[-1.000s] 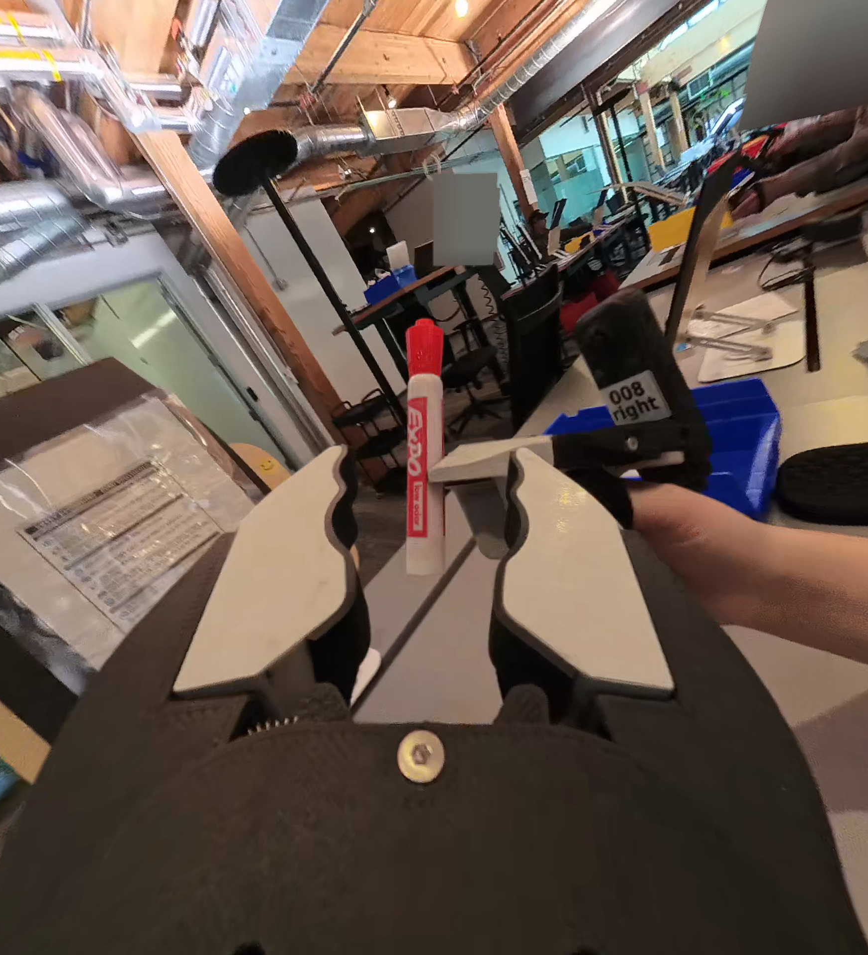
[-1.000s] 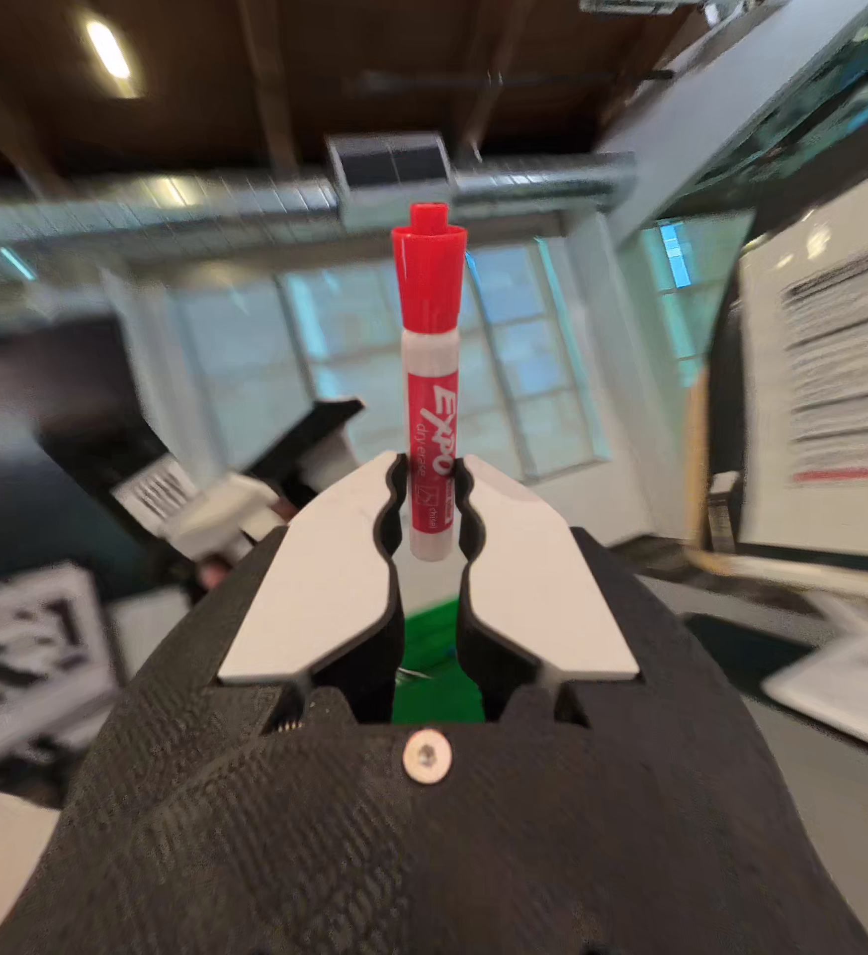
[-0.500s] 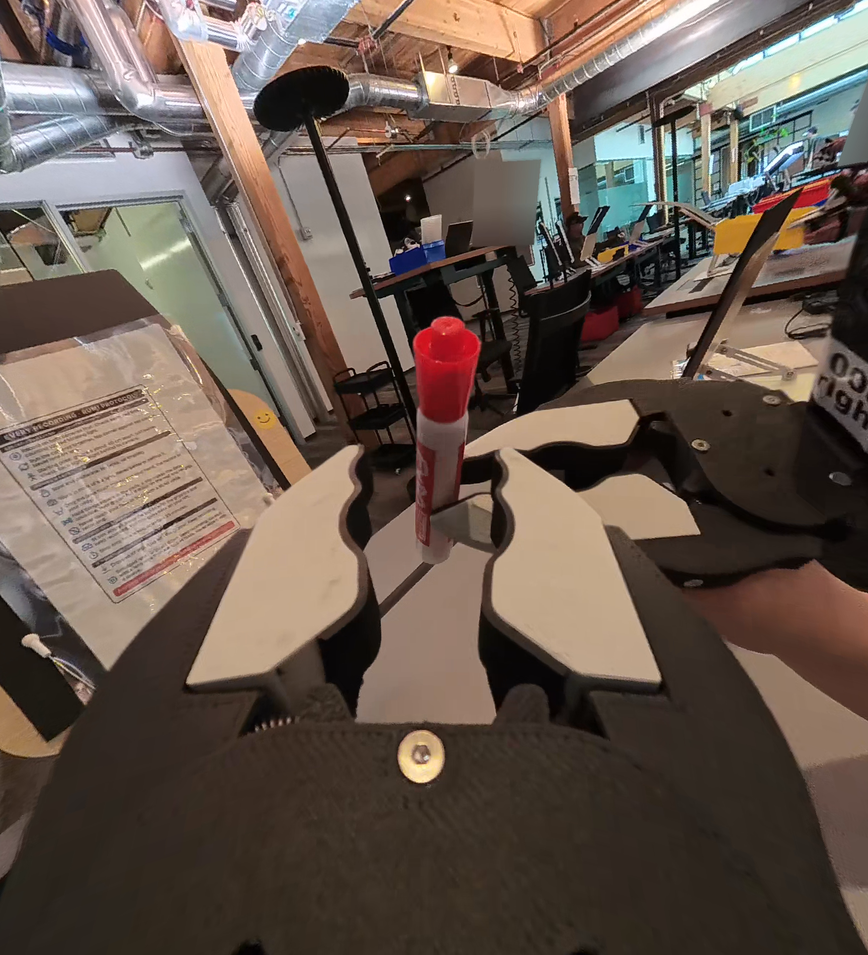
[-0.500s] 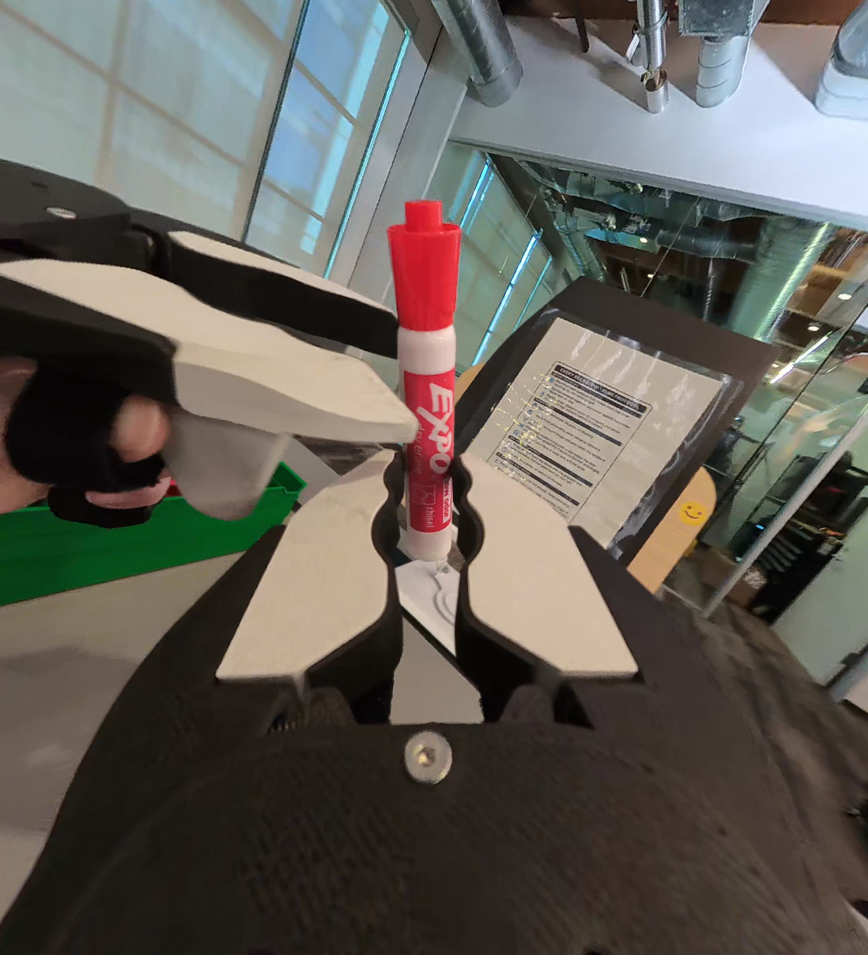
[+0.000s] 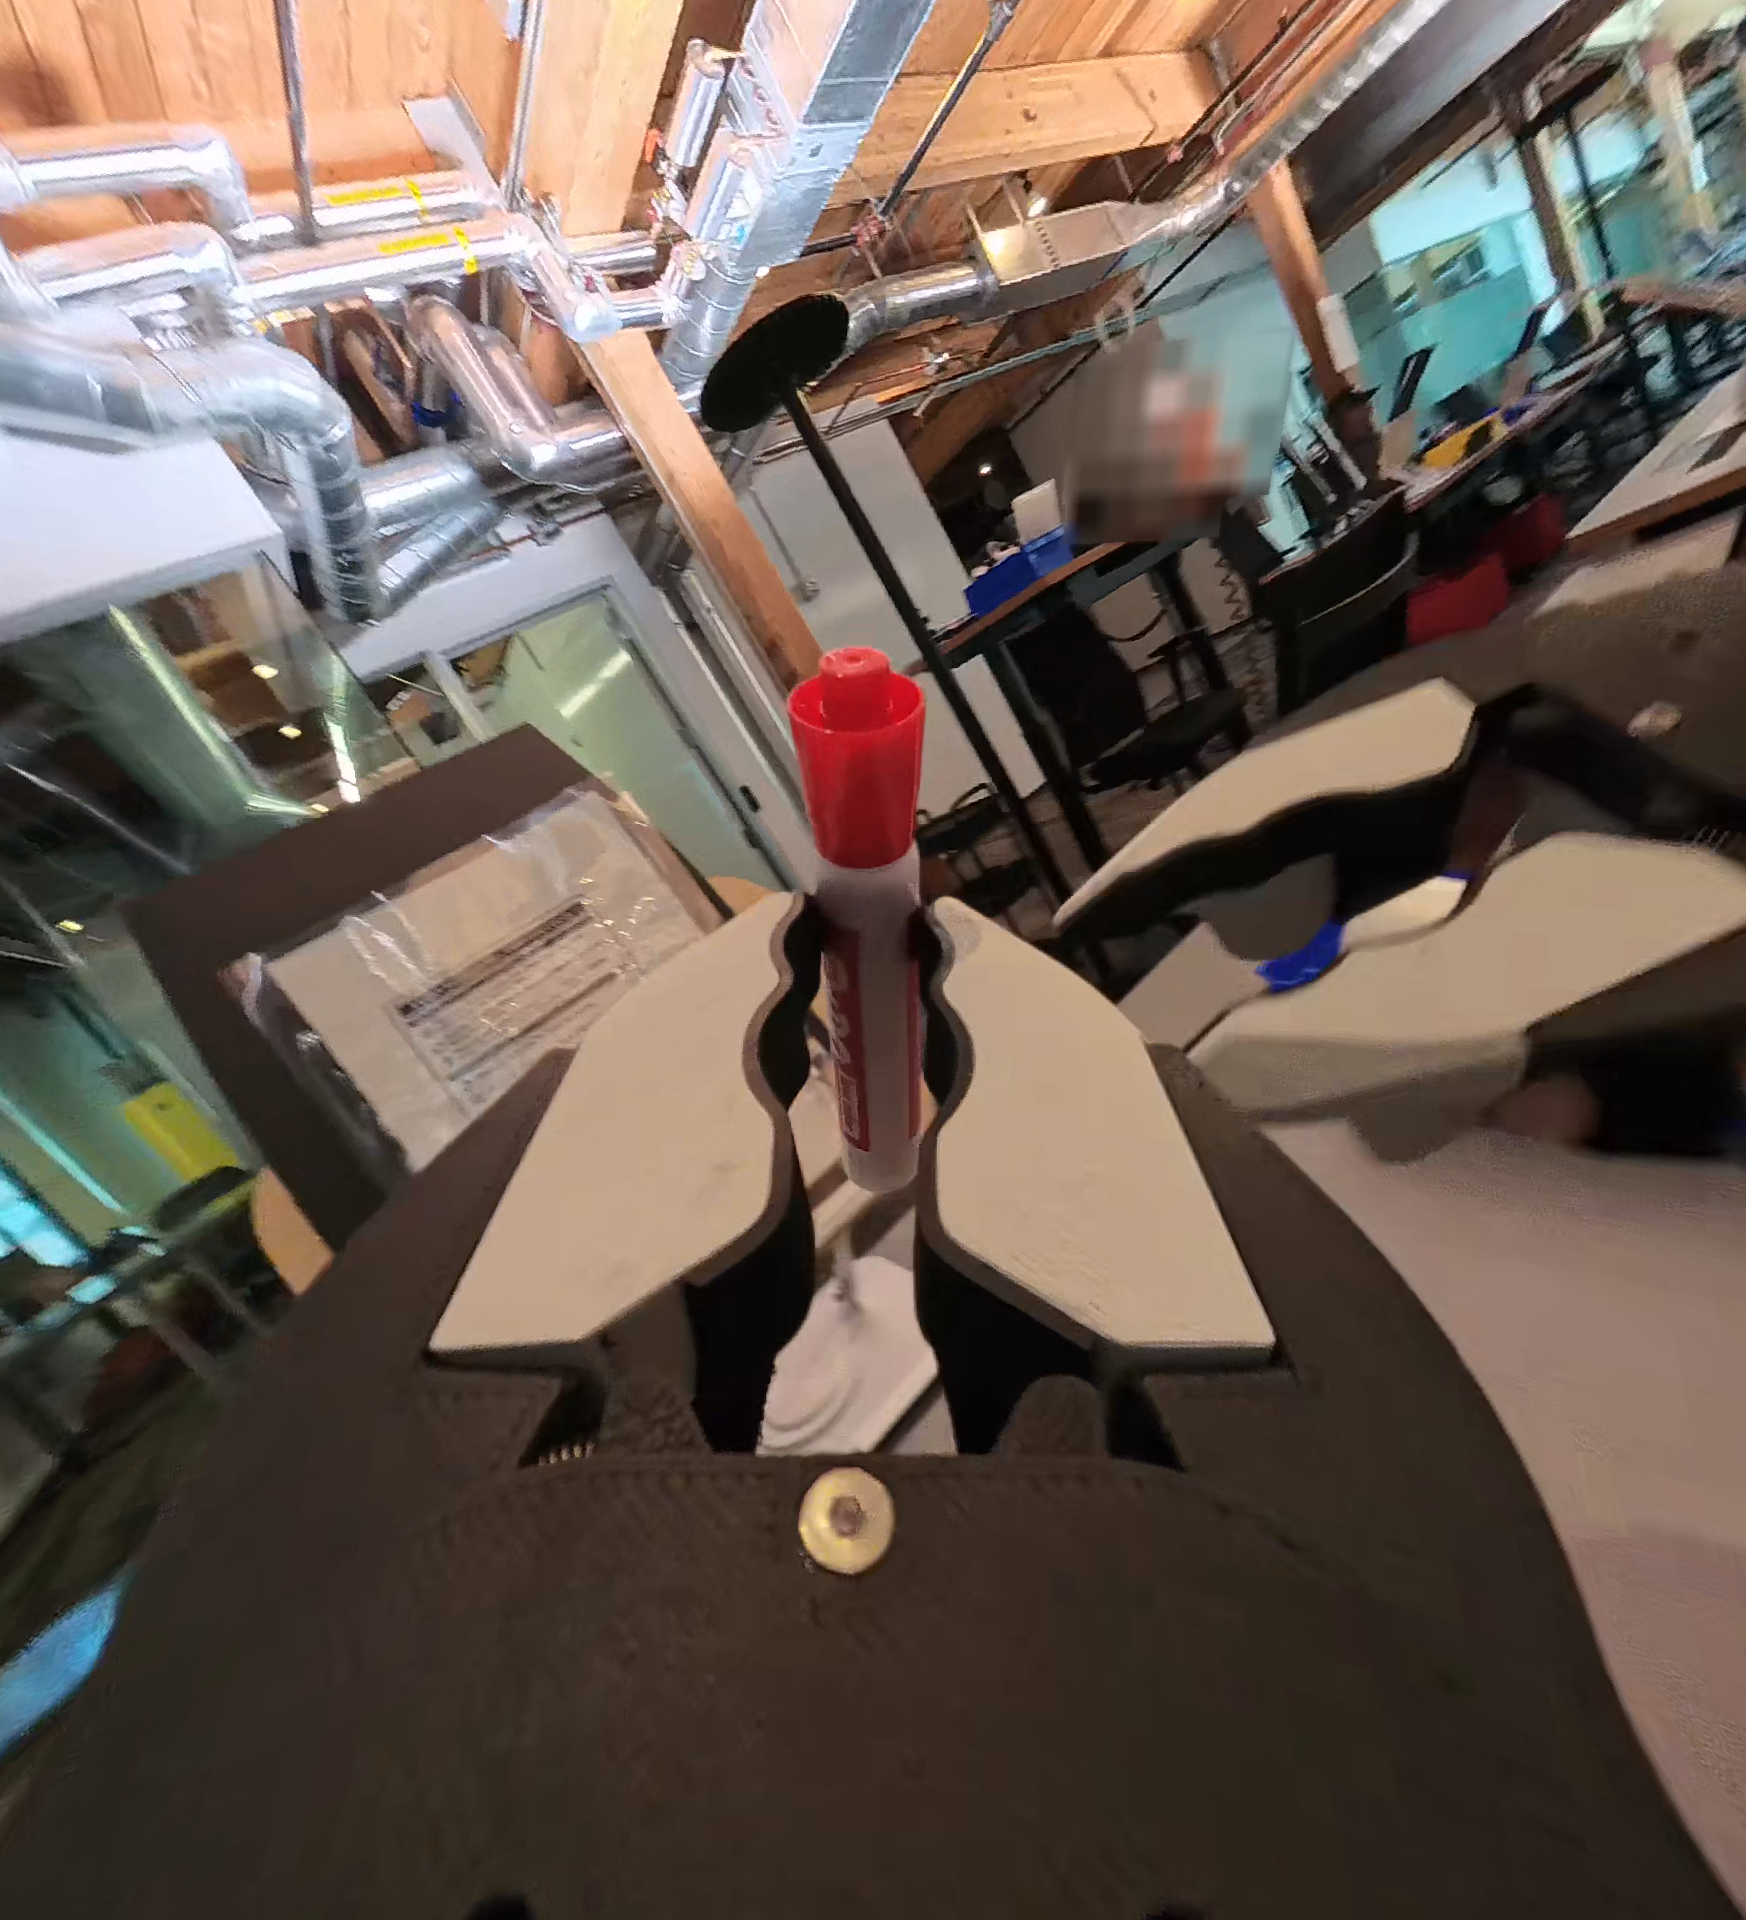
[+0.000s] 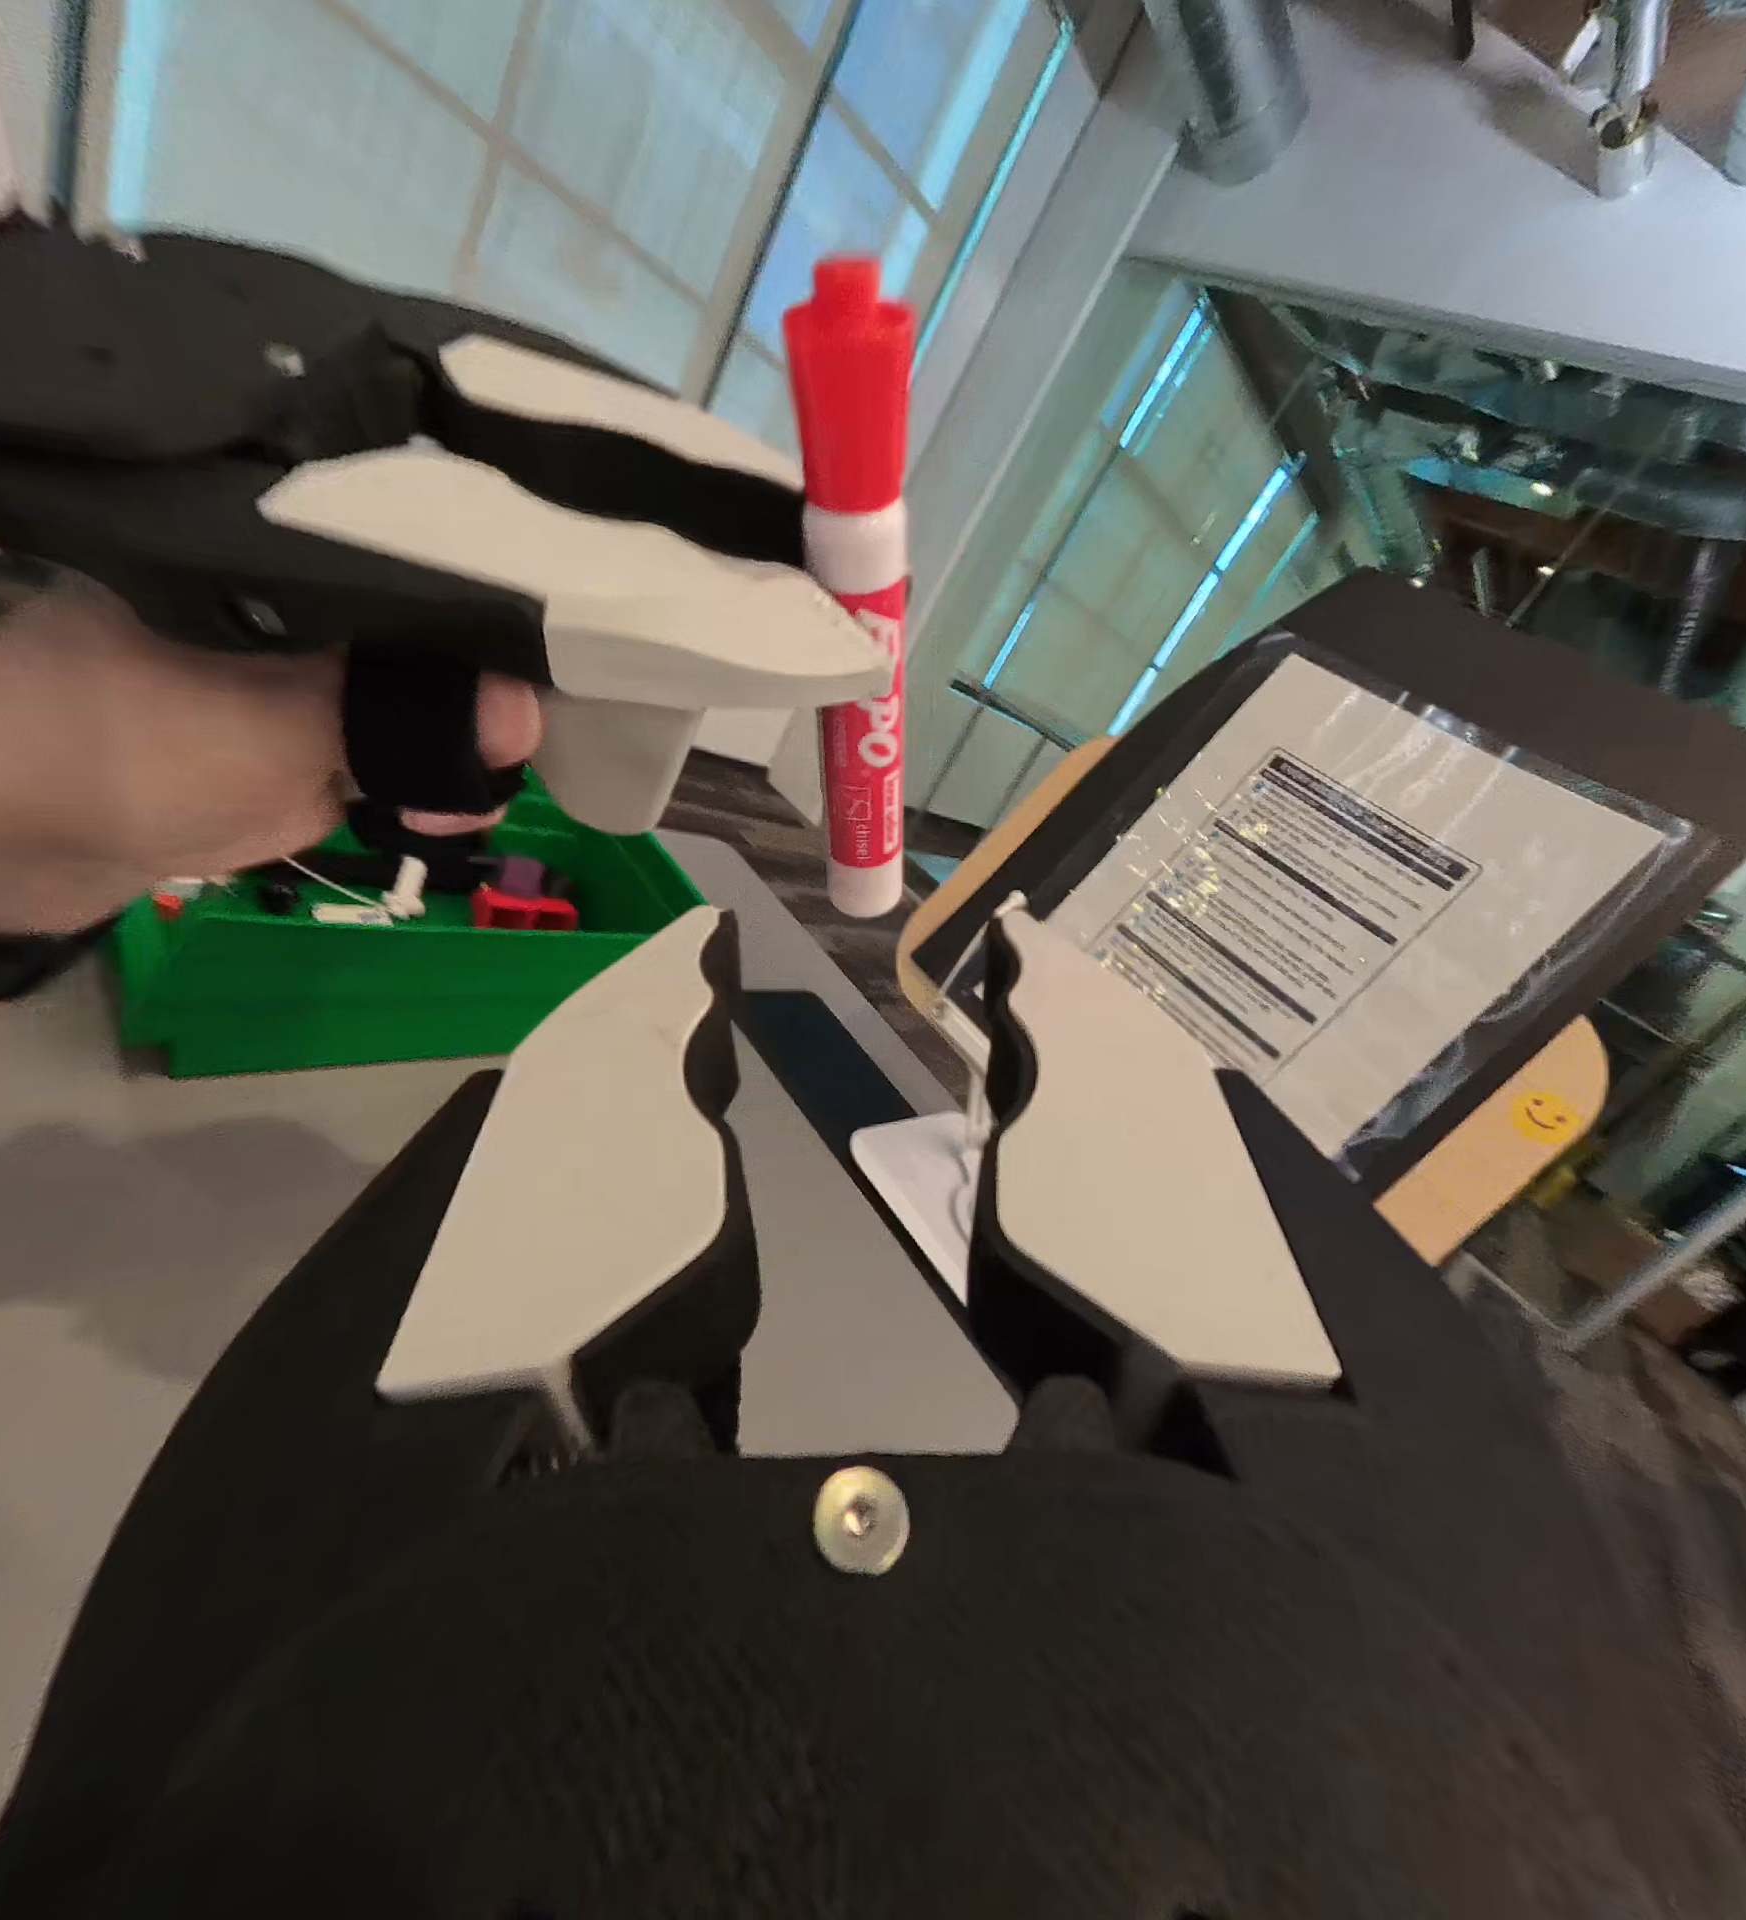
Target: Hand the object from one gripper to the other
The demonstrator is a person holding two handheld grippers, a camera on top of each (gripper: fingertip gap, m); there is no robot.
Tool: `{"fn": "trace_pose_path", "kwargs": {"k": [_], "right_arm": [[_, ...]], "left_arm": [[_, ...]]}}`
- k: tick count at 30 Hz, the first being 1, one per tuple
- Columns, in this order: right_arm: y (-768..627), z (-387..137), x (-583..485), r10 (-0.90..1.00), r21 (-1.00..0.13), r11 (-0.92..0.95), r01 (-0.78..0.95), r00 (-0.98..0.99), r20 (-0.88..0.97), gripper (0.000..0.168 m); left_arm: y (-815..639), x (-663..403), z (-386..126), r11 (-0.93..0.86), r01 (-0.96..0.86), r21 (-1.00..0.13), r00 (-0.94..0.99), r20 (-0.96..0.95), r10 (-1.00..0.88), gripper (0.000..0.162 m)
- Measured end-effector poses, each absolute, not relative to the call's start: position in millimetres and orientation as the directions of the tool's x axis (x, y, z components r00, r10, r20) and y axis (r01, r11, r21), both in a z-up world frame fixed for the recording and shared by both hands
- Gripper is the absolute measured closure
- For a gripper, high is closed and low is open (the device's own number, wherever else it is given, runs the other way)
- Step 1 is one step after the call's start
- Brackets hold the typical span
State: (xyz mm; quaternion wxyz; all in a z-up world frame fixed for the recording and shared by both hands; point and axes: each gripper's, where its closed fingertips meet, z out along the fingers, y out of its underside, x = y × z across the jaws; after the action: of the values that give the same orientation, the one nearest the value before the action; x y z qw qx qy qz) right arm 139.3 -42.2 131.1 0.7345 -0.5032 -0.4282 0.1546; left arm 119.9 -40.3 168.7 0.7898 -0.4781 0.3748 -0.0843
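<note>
The left gripper (image 5: 864,935) is clamped on a red dry-erase marker (image 5: 867,925), which stands upright with its red cap on top, the white barrel pinched just below the cap. The right gripper (image 6: 853,930) has its jaws spread apart and holds nothing; in the right wrist view the marker hangs at twelve o'clock just beyond its fingertips, apart from them. At nine o'clock in that view a green bin (image 6: 381,971) sits on the grey table (image 6: 69,1174), holding small parts: a red block (image 6: 524,909), white pieces and black bits. At three o'clock stands a black board with a plastic-covered printed sheet (image 6: 1316,914).
</note>
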Motion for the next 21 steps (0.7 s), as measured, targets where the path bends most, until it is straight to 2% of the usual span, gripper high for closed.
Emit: {"fn": "trace_pose_path", "kwargs": {"k": [1,4,7,9,12,14,17,21], "right_arm": [[-47.1,138.4,143.4,0.678,-0.879,0.451,0.154,0.582,0.449,0.124],[-65.8,159.5,152.8,0.719,-0.893,0.448,0.044,0.576,0.389,0.127],[-74.3,153.1,155.7,0.741,-0.918,0.365,0.155,0.548,0.388,0.131],[-82.5,136.4,155.8,0.804,-0.942,0.233,0.241,0.497,0.326,0.132],[-99.1,131.5,153.5,0.879,-0.975,0.062,0.214,0.452,0.155,0.128],[-91.2,138.8,158.5,0.807,-0.97,0.103,0.221,0.551,0.212,0.128],[-72.3,134.9,168.7,0.643,-0.92,0.152,0.361,0.671,0.37,0.127],[-59.1,117.4,162.3,0.654,-0.916,0.082,0.392,0.673,0.346,0.138]], "left_arm": [[-40.2,119.1,169.5,0.566,-0.256,-0.784,0.704,-0.553,-0.447,0.144],[-39.0,119.4,170.2,0.674,-0.402,-0.62,0.695,-0.686,-0.217,0.144],[-40.6,127.7,163.4,0.717,-0.609,-0.339,0.579,-0.808,0.11,0.145],[-41.5,137.4,154.9,0.712,-0.67,-0.208,0.498,-0.838,0.223,0.144],[-36.7,149.3,140.8,0.691,-0.712,-0.128,0.408,-0.876,0.258,0.145],[-34.8,153.4,135.5,0.665,-0.746,-0.048,0.344,-0.882,0.322,0.145],[-31.2,158.6,128.8,0.636,-0.771,-0.012,0.295,-0.893,0.34,0.145],[-36.4,166.8,125.2,0.643,-0.766,0.019,0.27,-0.898,0.348,0.145]]}}
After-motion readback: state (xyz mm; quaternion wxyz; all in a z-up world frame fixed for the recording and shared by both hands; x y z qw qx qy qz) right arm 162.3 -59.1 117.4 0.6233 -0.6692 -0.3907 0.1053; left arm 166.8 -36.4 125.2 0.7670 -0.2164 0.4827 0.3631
